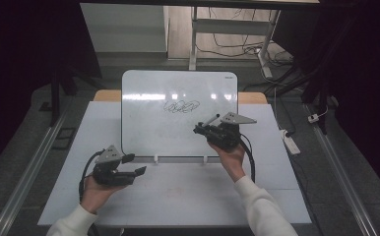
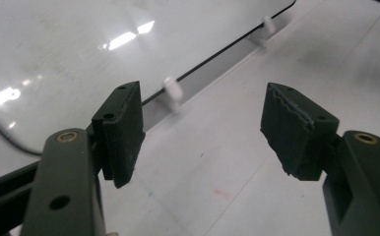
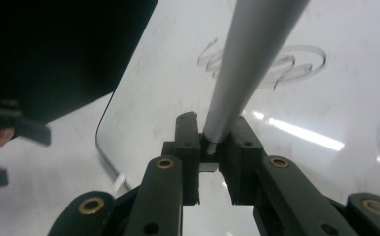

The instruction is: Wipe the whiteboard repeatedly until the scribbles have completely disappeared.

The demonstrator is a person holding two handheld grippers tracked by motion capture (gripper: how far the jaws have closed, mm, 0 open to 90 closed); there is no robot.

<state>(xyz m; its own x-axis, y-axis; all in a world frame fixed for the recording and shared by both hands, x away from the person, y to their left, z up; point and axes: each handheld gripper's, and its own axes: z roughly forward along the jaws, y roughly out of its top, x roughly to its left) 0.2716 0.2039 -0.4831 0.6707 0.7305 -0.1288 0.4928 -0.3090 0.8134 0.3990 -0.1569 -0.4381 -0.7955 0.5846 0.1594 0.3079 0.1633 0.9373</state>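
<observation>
A: Scribble (image 1: 181,106) sits on the board (image 1: 143,123), in its upper middle, toward the far edge of the desk (image 1: 188,191). So some marking is already there.

B: And the right tool (image 1: 201,128)?

A: Clamped on a pen (image 3: 247,64), a pale, round barrel gripped at its end between the jaws. In the right gripper view the pen runs up and away across the board, toward the scribble (image 3: 267,64). From above, the tool hangs in front of the board's right half, below the scribble.

B: Is the tip on the surface?

A: Can't tell; the far end runs out of the picture.

B: Left tool (image 1: 138,164)?

A: Jaws wide, nothing between them. It hovers near the board's lower left corner, over the desk's near-left part. Its own camera looks down on bare desk (image 2: 237,162) and the board's bottom edge with its two small white clips (image 2: 172,89).

B: So how far along?

A: My guess: midway. The pen is in hand and one mark exists (whether it's finished writing I can't say). What's left is either more strokes or setting the pen down. The left tool looks idle, perhaps ready to steady the board.
</observation>
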